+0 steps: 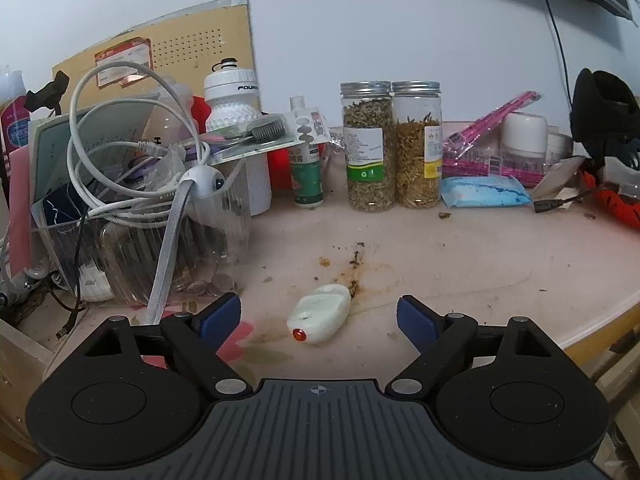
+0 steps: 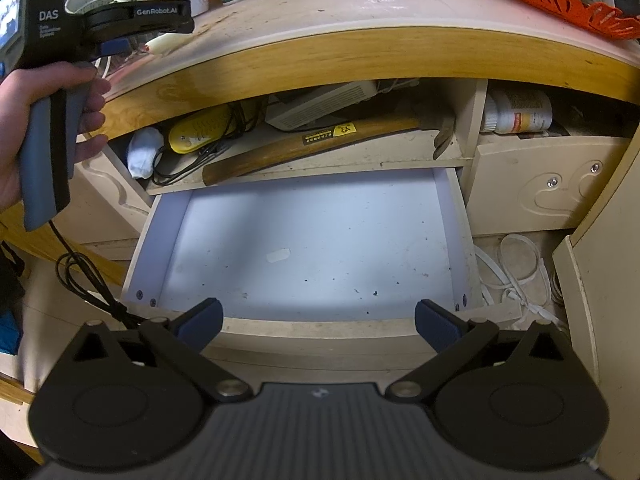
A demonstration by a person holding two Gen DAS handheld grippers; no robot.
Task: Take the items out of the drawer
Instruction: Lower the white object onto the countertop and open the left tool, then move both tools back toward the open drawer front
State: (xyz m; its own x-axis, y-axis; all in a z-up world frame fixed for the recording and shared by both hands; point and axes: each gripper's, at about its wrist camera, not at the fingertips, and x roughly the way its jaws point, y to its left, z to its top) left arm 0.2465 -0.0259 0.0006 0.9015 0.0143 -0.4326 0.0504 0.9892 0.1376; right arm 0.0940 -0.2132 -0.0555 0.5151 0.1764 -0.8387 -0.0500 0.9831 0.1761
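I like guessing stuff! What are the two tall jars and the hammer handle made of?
The two tall jars look like clear plastic or glass, since the dried herbs show through; their lids look like ridged silvery metal. The hammer handle looks like varnished wood: brown and glossy.

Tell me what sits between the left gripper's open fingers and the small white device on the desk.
Nothing visible. The left gripper is open, and the white device lies on the bare desk between its fingers, neither touching it.

Left gripper and right gripper (each empty) hold jaws spread wide.
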